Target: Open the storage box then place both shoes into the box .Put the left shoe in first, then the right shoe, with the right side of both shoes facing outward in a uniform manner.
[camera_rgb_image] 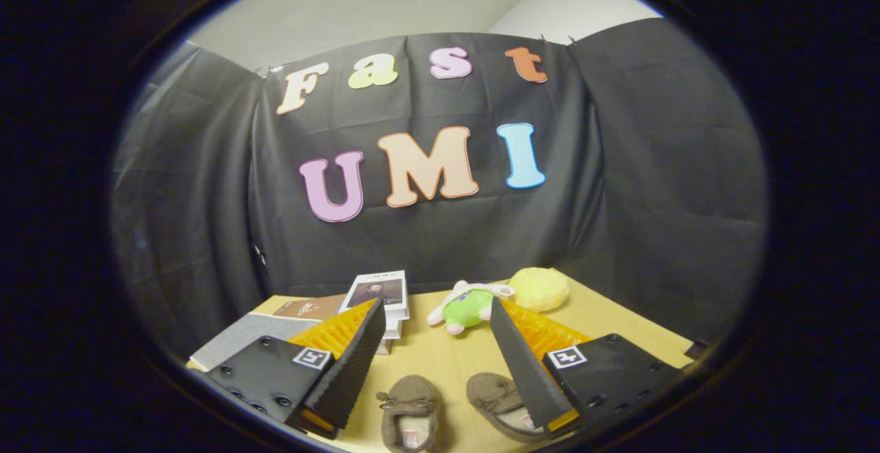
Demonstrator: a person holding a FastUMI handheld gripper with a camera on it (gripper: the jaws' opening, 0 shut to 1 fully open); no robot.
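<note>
Brown fuzzy shoes (450,412) sit side by side on the worktop (440,357) at bottom centre, betw. the tool (436,322) fingers, which are spread wide & empty, prob. lined up for a grab; no box seen.

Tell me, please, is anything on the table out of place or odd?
Nothing looks damaged or spilled. The two slippers lie side by side on the table, toes pointing away, between the open fingers of the hand-held gripper. A plush toy lies on its side beyond them, by a yellow ball.
</note>
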